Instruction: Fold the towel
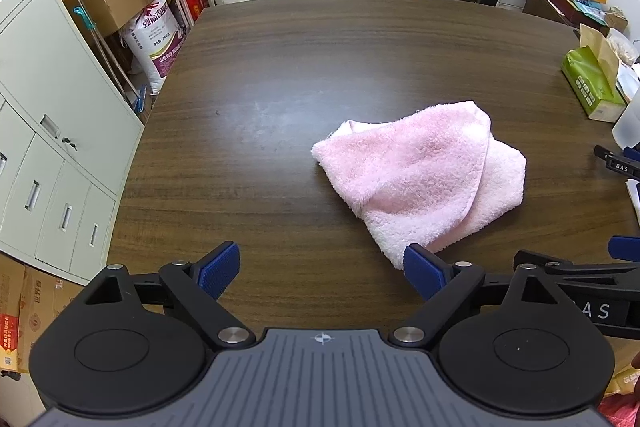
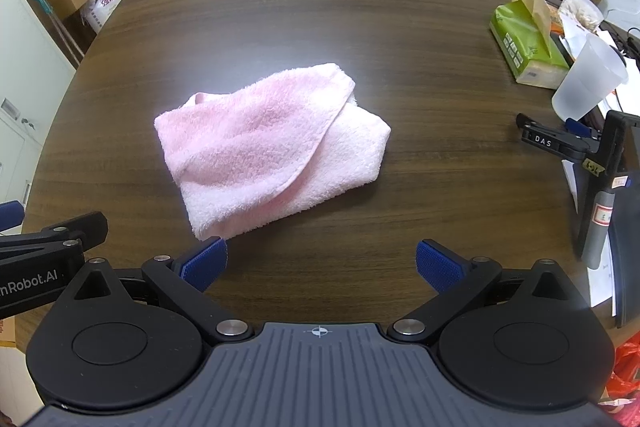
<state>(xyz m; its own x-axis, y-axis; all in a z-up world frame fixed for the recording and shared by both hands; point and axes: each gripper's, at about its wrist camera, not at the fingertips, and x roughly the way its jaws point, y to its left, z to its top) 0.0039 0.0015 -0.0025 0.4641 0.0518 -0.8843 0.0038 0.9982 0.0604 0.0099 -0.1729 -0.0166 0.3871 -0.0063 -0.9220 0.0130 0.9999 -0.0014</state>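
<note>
1. Pink towel [image 2: 268,143] lies loosely bunched on the dark wood counter [image 2: 420,27], one flap draped over a lower layer, edges uneven. Not a neat fold.
2. Step, my read: pre-grasp. Nothing held, both tools short of the cloth.
3. Left tool [image 1: 322,273]: jaws spread wide, empty, low over the counter; towel ahead and to its right, near corner just beside its right finger.
4. Right tool [image 2: 322,267]: jaws wide apart, empty; towel ahead and to its left, near corner by its left finger.
5. Next likely needs pinching a corner or hem each, spreading the cloth flat, then folding.
6. Tissue box [image 2: 524,47] and plastic cup [image 2: 588,79] well off to the right.
</note>
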